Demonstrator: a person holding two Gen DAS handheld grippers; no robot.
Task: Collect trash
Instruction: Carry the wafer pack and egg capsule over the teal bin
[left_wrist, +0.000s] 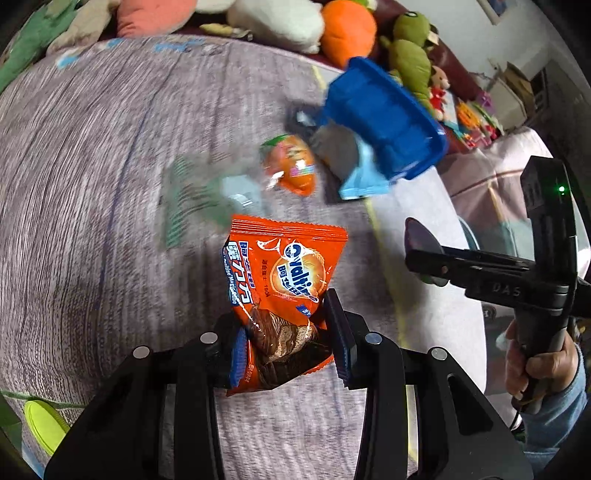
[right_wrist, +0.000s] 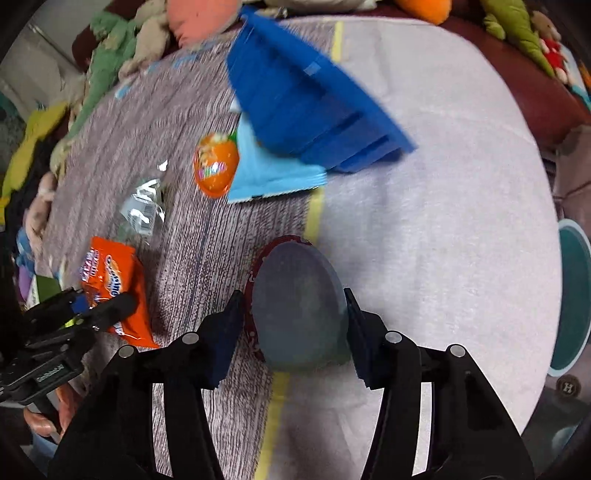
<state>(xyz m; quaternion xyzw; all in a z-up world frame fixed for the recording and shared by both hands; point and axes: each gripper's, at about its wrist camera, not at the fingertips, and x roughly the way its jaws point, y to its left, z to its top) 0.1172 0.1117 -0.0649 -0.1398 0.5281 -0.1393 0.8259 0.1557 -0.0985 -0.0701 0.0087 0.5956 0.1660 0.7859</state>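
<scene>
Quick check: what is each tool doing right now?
Left tool: shut on the orange snack packet.
Right tool: around the flat grey disc; grip cannot be told.

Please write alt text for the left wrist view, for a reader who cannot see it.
The left gripper pinches an orange Ovaltine snack packet above a grey bedcover. Beyond lie an orange egg-shaped wrapper, a light blue packet and a tilted blue bin.

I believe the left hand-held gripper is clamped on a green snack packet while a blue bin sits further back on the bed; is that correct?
Not quite: the snack packet in the left hand-held gripper is orange, not green, as the left wrist view shows. The rest holds: the gripper is clamped on it, and the blue bin sits further back on the bed.
</scene>
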